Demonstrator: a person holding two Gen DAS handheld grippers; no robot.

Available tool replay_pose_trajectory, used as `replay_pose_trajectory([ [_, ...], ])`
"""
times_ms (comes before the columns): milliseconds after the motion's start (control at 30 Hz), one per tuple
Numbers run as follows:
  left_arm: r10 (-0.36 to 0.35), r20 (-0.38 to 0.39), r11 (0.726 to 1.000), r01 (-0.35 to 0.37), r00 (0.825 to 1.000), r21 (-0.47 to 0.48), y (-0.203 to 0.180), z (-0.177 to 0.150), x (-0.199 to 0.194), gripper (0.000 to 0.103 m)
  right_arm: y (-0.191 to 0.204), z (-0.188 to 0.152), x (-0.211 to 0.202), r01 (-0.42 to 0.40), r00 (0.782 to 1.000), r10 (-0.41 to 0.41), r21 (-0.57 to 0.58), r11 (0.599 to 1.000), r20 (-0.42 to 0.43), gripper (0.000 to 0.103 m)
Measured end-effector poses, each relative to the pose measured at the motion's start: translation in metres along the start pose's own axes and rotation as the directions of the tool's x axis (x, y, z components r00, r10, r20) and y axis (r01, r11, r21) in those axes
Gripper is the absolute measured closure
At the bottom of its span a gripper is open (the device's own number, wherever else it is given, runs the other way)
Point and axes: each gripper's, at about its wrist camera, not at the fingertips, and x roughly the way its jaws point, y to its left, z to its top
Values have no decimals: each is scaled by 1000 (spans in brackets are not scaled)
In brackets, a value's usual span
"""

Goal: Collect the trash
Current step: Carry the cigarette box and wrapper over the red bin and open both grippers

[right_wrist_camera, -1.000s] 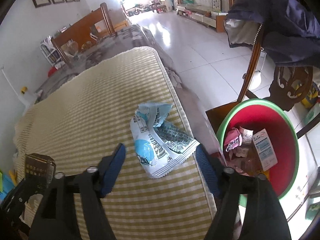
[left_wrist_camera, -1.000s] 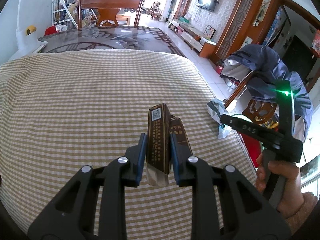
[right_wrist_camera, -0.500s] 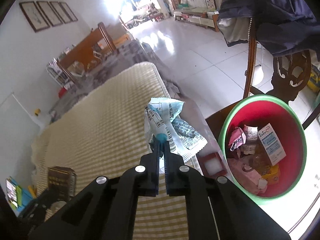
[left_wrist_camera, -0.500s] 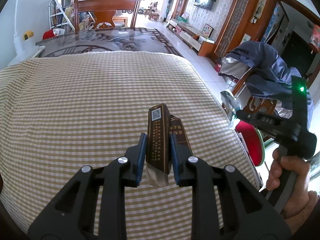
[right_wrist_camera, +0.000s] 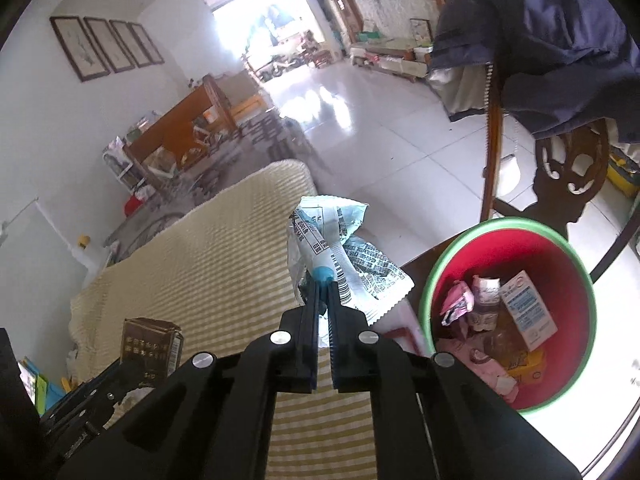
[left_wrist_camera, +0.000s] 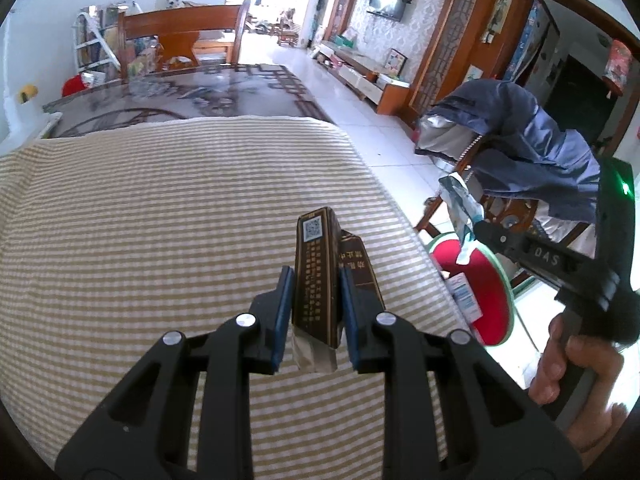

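Observation:
My left gripper (left_wrist_camera: 313,278) is shut on a dark brown cigarette pack (left_wrist_camera: 316,264), held above the checked tablecloth (left_wrist_camera: 160,220). The same pack (right_wrist_camera: 151,346) shows at the lower left of the right wrist view. My right gripper (right_wrist_camera: 325,286) is shut on a crumpled white-and-blue snack wrapper (right_wrist_camera: 336,240), lifted off the table at its right edge. In the left wrist view that wrapper (left_wrist_camera: 460,200) hangs from the right gripper (left_wrist_camera: 478,226) above a red bin with a green rim (left_wrist_camera: 476,276). The bin (right_wrist_camera: 508,312) stands on the floor and holds several pieces of trash.
A wooden chair (right_wrist_camera: 560,168) with a blue jacket (right_wrist_camera: 540,40) draped over it stands behind the bin. A person's hand (left_wrist_camera: 568,364) grips the right tool. Beyond the cloth lie a glass tabletop (left_wrist_camera: 180,92) and another wooden chair (left_wrist_camera: 184,36).
The right gripper closed on the snack wrapper and lifted it off the table toward the bin. The left gripper kept its hold on the pack and shifted toward the right edge of the table.

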Motion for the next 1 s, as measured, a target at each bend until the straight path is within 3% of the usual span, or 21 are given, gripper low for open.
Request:
replay_pose_trajectory([
  [233,-116,-32,991,117,993,60,-56,22,34,81,-51,11,-18,93,994,-102,161,983,50,99],
  [533,-248,-132,951,268,960,158,-135,25,84,81,-97,12,-32,143,981,-176,303,942,84,97],
  [933,-270,-181,932,304,946,198,-165,18,106,81,-114,12,-32,146,978,-190,366,919,89,96],
  [1000,-276,-187,927,312,943,207,-167,16,107,71,-115,12,-33,160,973,-209,374,914,95,93],
])
